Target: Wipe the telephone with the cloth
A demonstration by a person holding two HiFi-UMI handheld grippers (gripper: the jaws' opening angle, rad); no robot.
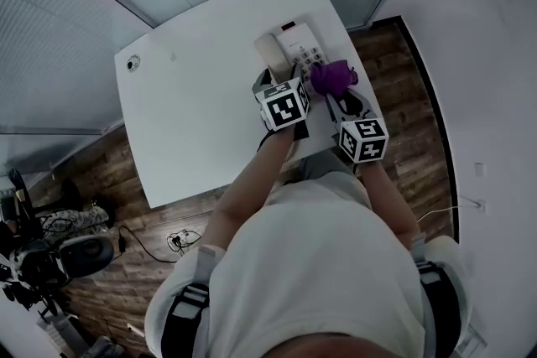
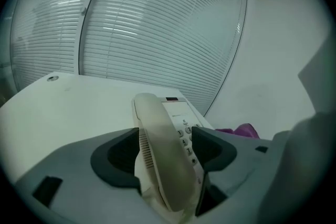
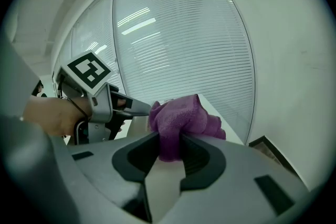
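A: What are the fingers doing?

B: The left gripper point(image 2: 165, 135) is standing wide open, a jaw on either side of the handset point(image 2: 152, 113). I can't see the pads pressing on it. The right gripper point(image 3: 169, 147) is pinching a bunched purple cloth point(image 3: 181, 118) tight between its pads.

A: And where is the cloth sitting?

B: It's hanging over the keypad side of the phone point(image 1: 294, 42), just beside the left gripper. I can't tell whether it's touching the keys.

A: Where is the phone itself?

B: It's lying at the far right corner of the white desk point(image 1: 193, 96), near the edge, with the handset still on its cradle.

A: So how far along are we?

B: The cloth is in hand and at the phone, so I'd judge the wiping is starting or under way. Nothing is showing which parts are already clean. The handset, the keypad and the body probably all still need passes.
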